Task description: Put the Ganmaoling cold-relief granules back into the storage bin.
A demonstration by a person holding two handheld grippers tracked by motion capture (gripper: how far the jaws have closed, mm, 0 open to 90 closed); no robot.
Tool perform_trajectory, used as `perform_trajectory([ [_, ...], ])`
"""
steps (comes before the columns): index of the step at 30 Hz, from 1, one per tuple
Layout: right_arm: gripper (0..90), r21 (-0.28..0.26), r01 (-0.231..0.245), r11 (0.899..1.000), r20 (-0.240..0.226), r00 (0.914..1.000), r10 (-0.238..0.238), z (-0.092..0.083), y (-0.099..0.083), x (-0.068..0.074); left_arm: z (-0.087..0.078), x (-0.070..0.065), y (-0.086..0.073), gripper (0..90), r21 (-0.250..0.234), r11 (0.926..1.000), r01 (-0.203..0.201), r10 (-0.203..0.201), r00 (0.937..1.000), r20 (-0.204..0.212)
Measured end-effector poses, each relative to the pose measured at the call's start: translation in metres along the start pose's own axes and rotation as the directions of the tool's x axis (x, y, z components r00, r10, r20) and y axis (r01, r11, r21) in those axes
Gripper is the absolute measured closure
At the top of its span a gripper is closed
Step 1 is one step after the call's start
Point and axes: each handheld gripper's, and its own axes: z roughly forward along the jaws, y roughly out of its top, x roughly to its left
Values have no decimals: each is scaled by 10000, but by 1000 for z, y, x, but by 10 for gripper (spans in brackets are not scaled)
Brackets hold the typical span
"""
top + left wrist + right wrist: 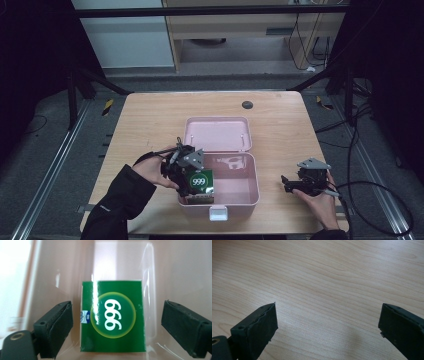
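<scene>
Broadly, one wooden worktop [150, 120] carries everything, and it sits square to the person so both forearms reach it from the near edge. At its middle stands one pink box [250, 172] with its lid [218, 134] thrown back flat behind it, most likely so the tub is open from above for things to go in or come out.

Two tools are in play. The left tool [192, 182] hangs over the near-left corner of the tub, angled down into it. In the left gripper view its jaws stand wide, one on each side of a green packet [113, 316] marked 999, with a clear gap on both sides, so nothing is gripped. Whether it is about to close on the packet or has just let go I cannot tell. The right tool [287, 184] rests out on the bare wood to the right of the box, well apart from it, jaws spread wide over plain wood, holding nothing; it looks parked out of the way.

One packet is visible, inside the tub at its near-left end. One small dark round fitting [247, 104] sits near the far edge.
</scene>
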Motion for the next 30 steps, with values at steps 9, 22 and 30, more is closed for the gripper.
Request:
perform_trajectory([
  [9, 26, -45, -117, 9999, 82, 9999, 118, -2, 0, -1, -52, -6, -20, 190, -1121, 9924, 501, -609, 9936, -955],
  [22, 26, -49, -174, 9998, 96, 9998, 174, -2, 0, 0, -71, -17, -87, 221, -1432, 9755, 1670, -1911, 9658, -1755],
  [30, 26, -23, -125, 9999, 153, 9998, 125, -2, -1, 0, -44, -16, -129, 219, -1143, 9512, 2868, -3050, 9303, -2037],
])
